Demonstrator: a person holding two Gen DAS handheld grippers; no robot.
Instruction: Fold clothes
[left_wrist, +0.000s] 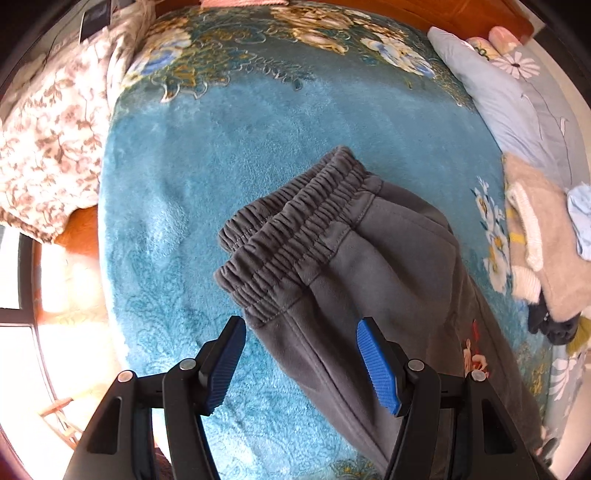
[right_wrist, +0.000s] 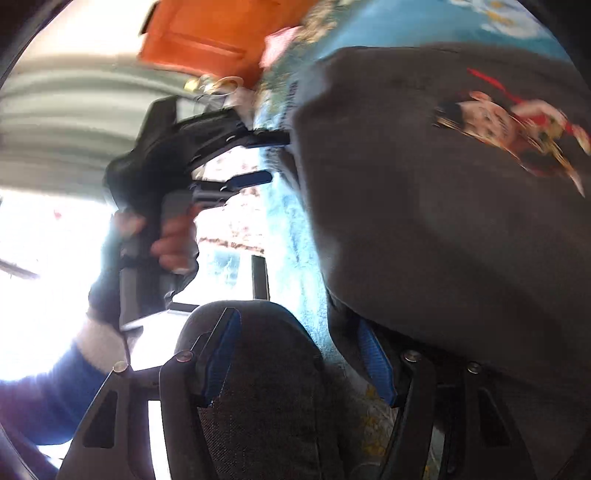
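Note:
Dark grey sweatpants (left_wrist: 354, 258) lie on a teal floral blanket (left_wrist: 207, 147), elastic waistband toward the far left, a small cartoon print near the right edge. My left gripper (left_wrist: 301, 363) is open just above the pants' side seam, below the waistband, holding nothing. In the blurred right wrist view the same pants (right_wrist: 443, 221) with the cartoon print (right_wrist: 509, 129) fill the right side. My right gripper (right_wrist: 299, 362) is open, with grey fabric lying between and around its fingers. The left gripper (right_wrist: 255, 160) shows there, held by a hand.
A brown floral quilt (left_wrist: 48, 129) lies at the left edge of the bed. Light blue pillows (left_wrist: 509, 96) and a pile of beige, white and black clothes (left_wrist: 543, 258) lie at the right. An orange wooden bed frame (left_wrist: 461, 11) runs along the far side. A bright window is at the left.

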